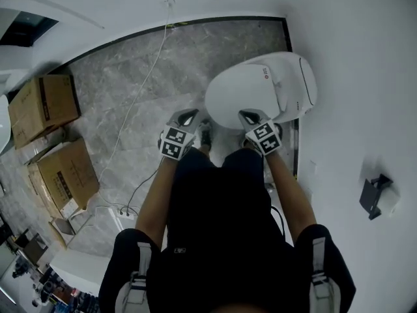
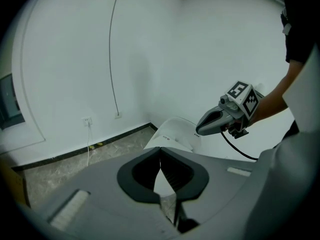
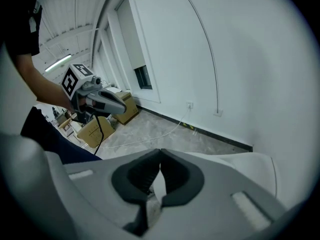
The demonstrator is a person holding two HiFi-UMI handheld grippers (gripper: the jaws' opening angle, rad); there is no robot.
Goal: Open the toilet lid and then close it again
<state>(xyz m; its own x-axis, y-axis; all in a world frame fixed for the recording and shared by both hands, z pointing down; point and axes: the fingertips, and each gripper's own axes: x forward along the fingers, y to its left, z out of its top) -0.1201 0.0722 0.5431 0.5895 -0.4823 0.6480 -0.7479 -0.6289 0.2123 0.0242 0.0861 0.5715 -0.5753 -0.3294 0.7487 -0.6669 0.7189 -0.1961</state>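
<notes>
Grey marbled floor fills most of the head view, boxed in by white walls, with the toilet (image 1: 296, 77) tucked against the wall at about 1 o'clock from where I stand. Its lid (image 1: 247, 93) lies flat on the bowl, so I cannot tell from this alone whether the opening has yet to start or the closing is already done. I hold the left gripper (image 1: 187, 117) and the right gripper (image 1: 250, 117) side by side above the front of the bowl, both tipped downward, the right one over the lid's near edge at 6 o'clock and the left one just off it toward 8 o'clock. Each gripper view shows its jaws pressed together with nothing between them, only the white lid showing past the tips. I judge that suits this job: a closed tip works as a blunt finger to hook under the lid's rim or to press it down, with no need to pinch. Keeping the pair level and close lets either one take the edge. Two cardboard boxes (image 1: 42, 106) sit out at 9 o'clock, and a white cable (image 1: 140, 96) trails across the floor from the wall at 12 o'clock, both well clear of the toilet.
</notes>
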